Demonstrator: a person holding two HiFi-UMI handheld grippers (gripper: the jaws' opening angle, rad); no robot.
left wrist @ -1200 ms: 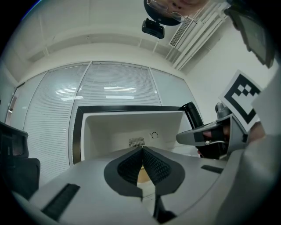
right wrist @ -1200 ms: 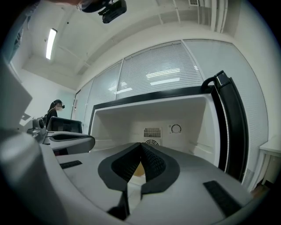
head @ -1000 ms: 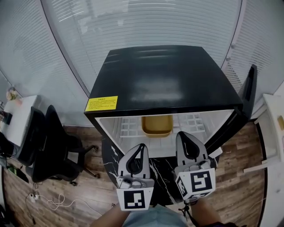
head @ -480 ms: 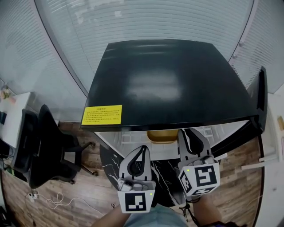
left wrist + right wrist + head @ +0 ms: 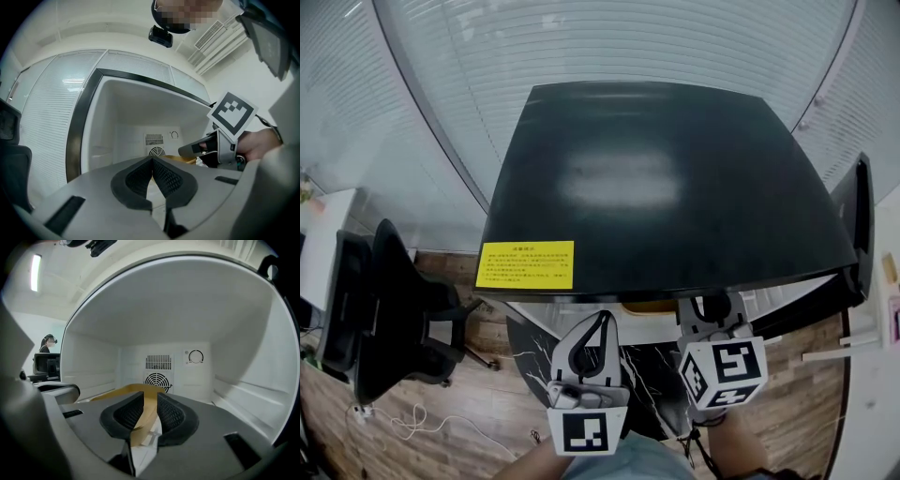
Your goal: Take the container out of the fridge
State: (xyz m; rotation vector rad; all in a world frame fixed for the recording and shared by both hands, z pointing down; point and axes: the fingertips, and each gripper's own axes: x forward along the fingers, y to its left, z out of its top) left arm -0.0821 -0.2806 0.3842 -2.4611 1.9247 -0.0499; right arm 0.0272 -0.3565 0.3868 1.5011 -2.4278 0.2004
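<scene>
**Inspector:** State of the right gripper (image 5: 150,398)?

**Assistant:** Jaws have just been opening and stand apart at lower centre. The rim of a mustard-yellow open container (image 5: 123,392) shows in the gap, unpressed. Behind, at centre frame, is a white fridge interior (image 5: 164,310) with a round fan grille (image 5: 158,379).

Container (image 5: 137,390) inside fridge (image 5: 666,178); chair (image 5: 394,309) leftward

There is one fridge (image 5: 666,178), bearing one yellow label (image 5: 525,264) toward seven o'clock on its top. Inside are one container (image 5: 143,388), one fan grille (image 5: 158,379) and one dial (image 5: 195,356). Two grippers show: a left gripper (image 5: 152,159) and a right gripper (image 5: 149,397). One office chair (image 5: 394,319) stands at eight o'clock.
</scene>
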